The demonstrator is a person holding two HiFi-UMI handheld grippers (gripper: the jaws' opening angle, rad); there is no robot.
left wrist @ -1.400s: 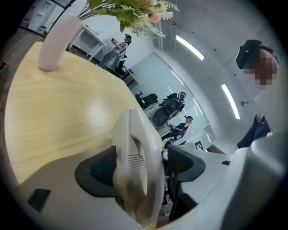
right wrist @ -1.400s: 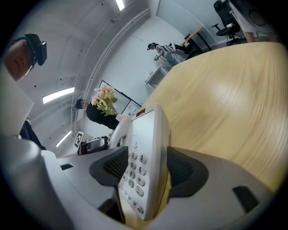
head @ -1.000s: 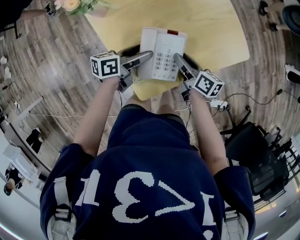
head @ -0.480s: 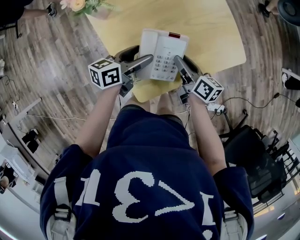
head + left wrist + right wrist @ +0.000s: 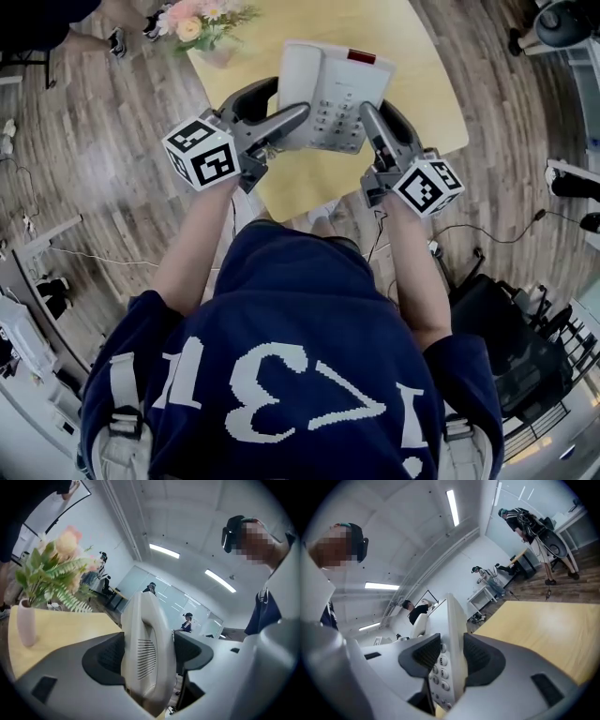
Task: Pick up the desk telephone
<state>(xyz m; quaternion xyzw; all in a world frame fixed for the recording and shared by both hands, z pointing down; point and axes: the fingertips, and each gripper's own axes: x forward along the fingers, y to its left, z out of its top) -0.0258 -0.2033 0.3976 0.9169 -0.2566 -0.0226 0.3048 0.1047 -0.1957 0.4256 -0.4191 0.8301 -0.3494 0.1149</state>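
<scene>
Floor [image 5: 103,178]: grey-brown wood planks, all round the head view.
Worktop [image 5: 427,89]: pale yellow wood, rounded corners, at 12 o'clock.
Vase of flowers [image 5: 200,23] on the worktop's corner at 11 o'clock; pink and cream blooms, green fronds, pale vase.
Black office chair [image 5: 506,323] at 4 o'clock, on the floor.
Thin cable [image 5: 469,225] trails over the planks at 3 o'clock; a second cable [image 5: 94,256] at 9 o'clock.
Ceiling [image 5: 197,522] white, with long strip lights [image 5: 164,551], lit. Walls white.
Glass partitions [image 5: 161,595] far back in the left gripper view, with people standing near them.
White table [image 5: 486,594] by the far wall, at 1 o'clock in the right gripper view.
</scene>
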